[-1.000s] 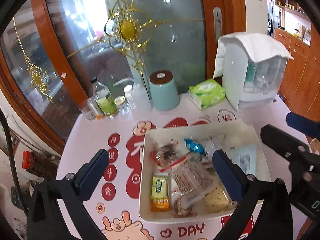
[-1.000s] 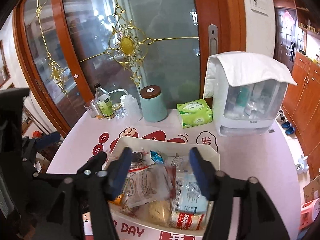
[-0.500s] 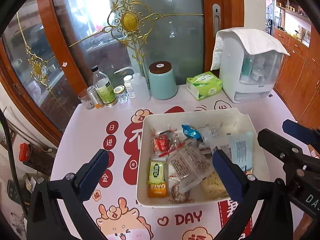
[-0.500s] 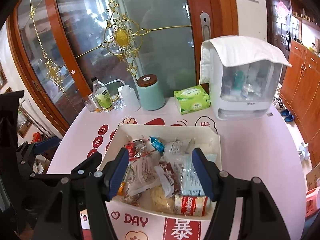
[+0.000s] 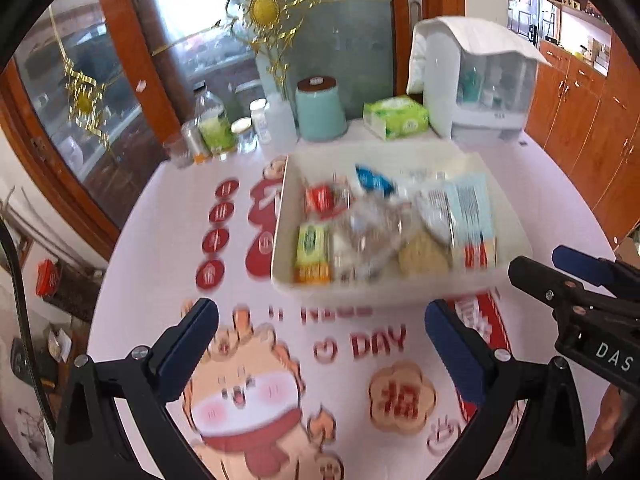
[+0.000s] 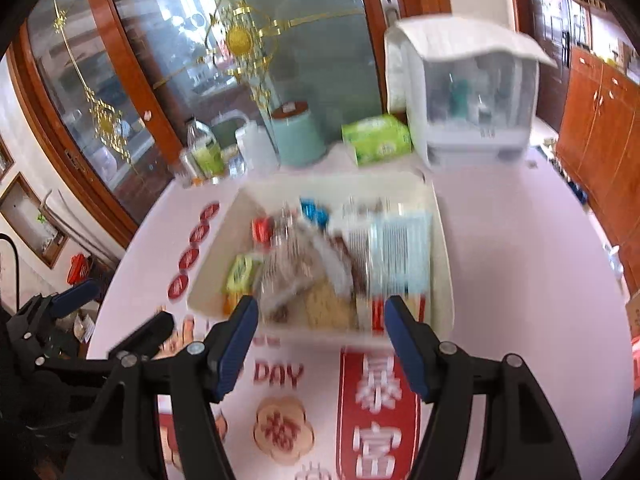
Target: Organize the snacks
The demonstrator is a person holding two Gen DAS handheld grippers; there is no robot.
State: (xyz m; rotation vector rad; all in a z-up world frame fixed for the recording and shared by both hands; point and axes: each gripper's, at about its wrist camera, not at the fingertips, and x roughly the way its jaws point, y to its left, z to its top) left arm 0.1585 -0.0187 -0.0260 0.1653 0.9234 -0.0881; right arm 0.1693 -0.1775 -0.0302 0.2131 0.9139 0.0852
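Note:
A white rectangular tray (image 5: 384, 290) holds several packaged snacks: a green and orange pack (image 5: 312, 248), a red one (image 5: 320, 197), a blue one (image 5: 372, 179), clear bags and a pale blue packet (image 5: 470, 216). The tray also shows in the right wrist view (image 6: 444, 272). My left gripper (image 5: 322, 336) is open and empty, held above the table in front of the tray. My right gripper (image 6: 320, 320) is open and empty, just in front of the tray's near edge. The right gripper also shows at the right of the left wrist view (image 5: 560, 276).
The round table (image 5: 168, 216) has a pink cartoon cloth. At its back stand a teal canister (image 5: 320, 110), a green tissue pack (image 5: 396, 117), bottles and jars (image 5: 212, 128) and a white covered organiser (image 5: 476, 80). A glass door stands behind; wooden cabinets (image 5: 592, 112) at right.
Both grippers have pulled back from over the tray toward the table's near edge. The tray now sits farther away in both views. Both stay open and empty.

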